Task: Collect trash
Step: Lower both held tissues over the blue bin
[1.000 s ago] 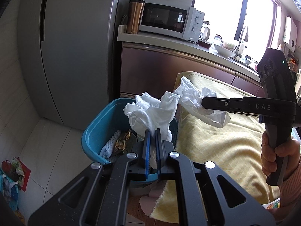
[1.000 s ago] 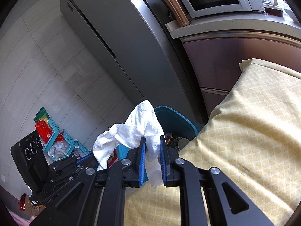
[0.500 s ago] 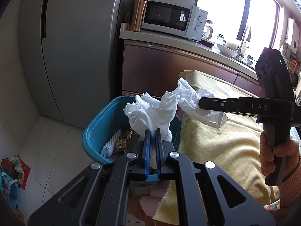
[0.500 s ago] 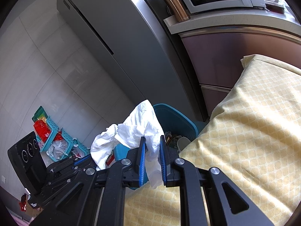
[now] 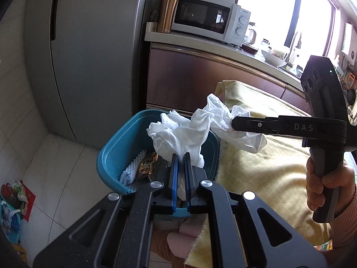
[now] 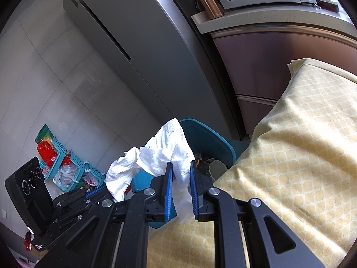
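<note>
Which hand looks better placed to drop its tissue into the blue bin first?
Probably the left. Its gripper holds its tissue right above the open blue bin, while the right gripper holds its tissue nearer the yellow tablecloth.

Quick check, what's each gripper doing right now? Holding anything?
Left gripper: closed on a crumpled white tissue, above the blue bin.
Right gripper: closed on another crumpled white tissue, at the yellow tablecloth's edge.
</note>
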Available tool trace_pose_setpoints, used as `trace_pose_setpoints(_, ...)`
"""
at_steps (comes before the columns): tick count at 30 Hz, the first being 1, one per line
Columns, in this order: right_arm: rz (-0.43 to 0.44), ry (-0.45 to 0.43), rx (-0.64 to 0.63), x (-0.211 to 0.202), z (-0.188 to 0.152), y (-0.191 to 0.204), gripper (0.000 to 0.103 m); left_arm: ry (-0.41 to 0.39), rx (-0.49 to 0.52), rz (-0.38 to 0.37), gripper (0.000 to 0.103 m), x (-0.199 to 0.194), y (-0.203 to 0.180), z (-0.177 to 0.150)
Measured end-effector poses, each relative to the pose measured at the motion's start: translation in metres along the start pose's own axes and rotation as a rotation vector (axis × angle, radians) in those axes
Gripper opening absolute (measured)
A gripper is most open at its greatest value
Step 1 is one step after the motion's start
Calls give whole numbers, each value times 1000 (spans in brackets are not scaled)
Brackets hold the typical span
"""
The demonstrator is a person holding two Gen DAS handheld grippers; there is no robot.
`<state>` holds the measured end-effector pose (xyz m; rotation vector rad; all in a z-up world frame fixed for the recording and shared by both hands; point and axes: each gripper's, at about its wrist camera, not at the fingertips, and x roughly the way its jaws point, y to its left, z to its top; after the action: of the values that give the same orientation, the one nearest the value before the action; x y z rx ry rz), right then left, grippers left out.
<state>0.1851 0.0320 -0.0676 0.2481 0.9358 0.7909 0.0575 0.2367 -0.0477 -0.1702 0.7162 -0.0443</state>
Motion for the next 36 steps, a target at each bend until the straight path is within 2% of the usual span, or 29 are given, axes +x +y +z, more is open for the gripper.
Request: trace_pose_setpoints(36,-58,106,-39,46,5,12,15,56,-47,30,6,41,14,-2)
